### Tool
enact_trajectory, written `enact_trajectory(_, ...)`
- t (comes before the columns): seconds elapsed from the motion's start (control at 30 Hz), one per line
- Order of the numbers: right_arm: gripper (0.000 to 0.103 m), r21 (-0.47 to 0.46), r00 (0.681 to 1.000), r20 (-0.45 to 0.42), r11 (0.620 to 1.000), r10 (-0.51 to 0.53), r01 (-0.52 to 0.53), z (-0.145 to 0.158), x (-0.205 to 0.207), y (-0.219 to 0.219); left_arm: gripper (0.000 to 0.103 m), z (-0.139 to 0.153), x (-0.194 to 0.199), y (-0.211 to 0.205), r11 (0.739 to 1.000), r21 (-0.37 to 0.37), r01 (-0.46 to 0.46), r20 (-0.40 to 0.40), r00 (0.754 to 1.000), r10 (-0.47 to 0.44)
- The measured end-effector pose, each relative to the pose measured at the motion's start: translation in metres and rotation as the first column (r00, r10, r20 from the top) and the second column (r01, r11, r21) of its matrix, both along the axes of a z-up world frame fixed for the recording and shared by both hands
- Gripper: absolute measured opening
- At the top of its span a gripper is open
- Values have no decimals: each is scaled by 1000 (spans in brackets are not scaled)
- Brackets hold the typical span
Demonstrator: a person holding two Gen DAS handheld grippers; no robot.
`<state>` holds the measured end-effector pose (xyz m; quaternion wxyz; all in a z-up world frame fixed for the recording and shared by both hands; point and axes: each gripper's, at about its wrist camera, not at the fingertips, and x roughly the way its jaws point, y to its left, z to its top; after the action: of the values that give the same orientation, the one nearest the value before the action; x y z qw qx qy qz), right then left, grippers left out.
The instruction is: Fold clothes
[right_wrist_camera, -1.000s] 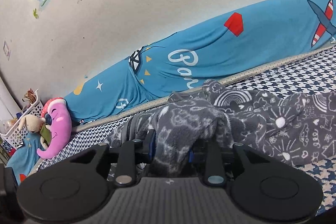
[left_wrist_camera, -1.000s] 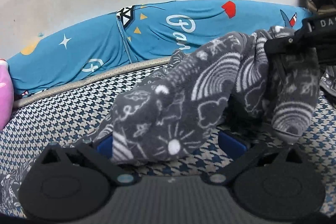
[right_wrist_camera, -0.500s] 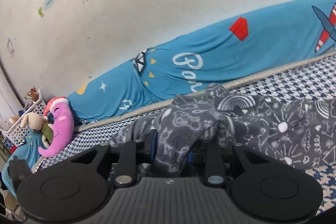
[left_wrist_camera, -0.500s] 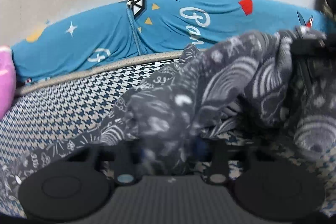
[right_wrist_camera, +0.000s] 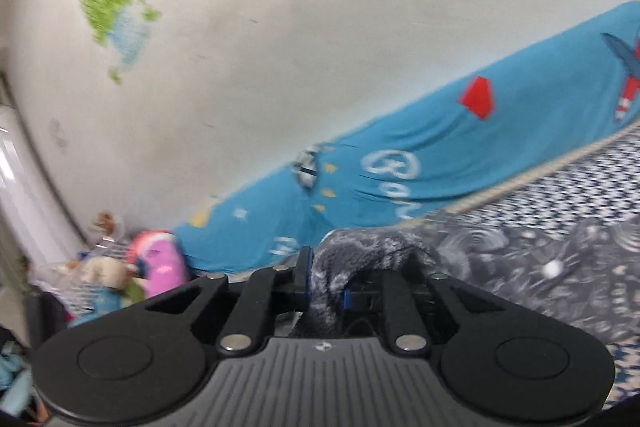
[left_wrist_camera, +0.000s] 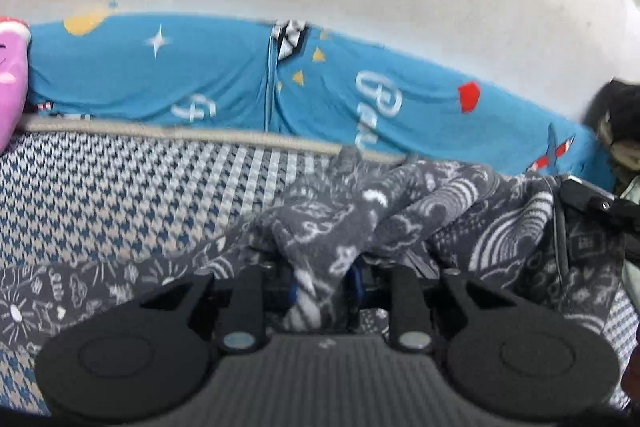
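A grey fleece garment (left_wrist_camera: 400,223) printed with white doodles lies bunched on the houndstooth mattress (left_wrist_camera: 120,195). My left gripper (left_wrist_camera: 326,285) is shut on a fold of it, the fabric rising between the blue pads. In the right wrist view my right gripper (right_wrist_camera: 326,291) is shut on another fold of the same grey garment (right_wrist_camera: 540,267), which trails off to the right over the bed. The other gripper's black body (left_wrist_camera: 592,203) shows at the right edge of the left wrist view, with cloth draped against it.
A long blue bolster (left_wrist_camera: 200,79) with cartoon prints runs along the white wall (right_wrist_camera: 320,27). A pink plush toy (right_wrist_camera: 160,263) and a basket of toys (right_wrist_camera: 92,279) sit at the left end of the bed. Dark clothing (left_wrist_camera: 620,115) is piled at far right.
My left gripper went from open around the cloth to shut on it. Both grippers have moved, the right one swinging up and left with its fold; the right wrist view is blurred.
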<state>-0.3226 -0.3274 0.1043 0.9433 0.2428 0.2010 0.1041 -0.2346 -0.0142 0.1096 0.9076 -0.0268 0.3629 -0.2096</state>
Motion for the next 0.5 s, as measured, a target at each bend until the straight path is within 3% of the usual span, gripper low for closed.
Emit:
enact_trajectory(0.03, 17, -16, 999, -30, 1000, -14, 13, -3, 3, 1, 30, -3, 0, -3, 1000, 20, -4, -4, 1000, 4)
enact_trajectory(0.13, 24, -44, 998, -52, 998, -36, 33, -6, 6, 3, 54, -13, -5, -11, 997, 78, -23, 16, 1000, 21)
enact_trajectory(0.2, 29, -47, 998, -52, 998, -34, 32, -6, 7, 2, 63, -16, -8, -15, 993, 111, -25, 45, 999, 20)
enact_trajectory(0.27, 34, -40, 998, -54, 999, -32, 30, -7, 6, 1, 81, -16, -10, -16, 992, 124, -32, 63, 998, 25)
enact_trajectory(0.5, 35, -36, 997, -63, 999, -36, 34, -9, 6, -3, 82, -16, -13, -18, 988, 148, -47, 74, 997, 36)
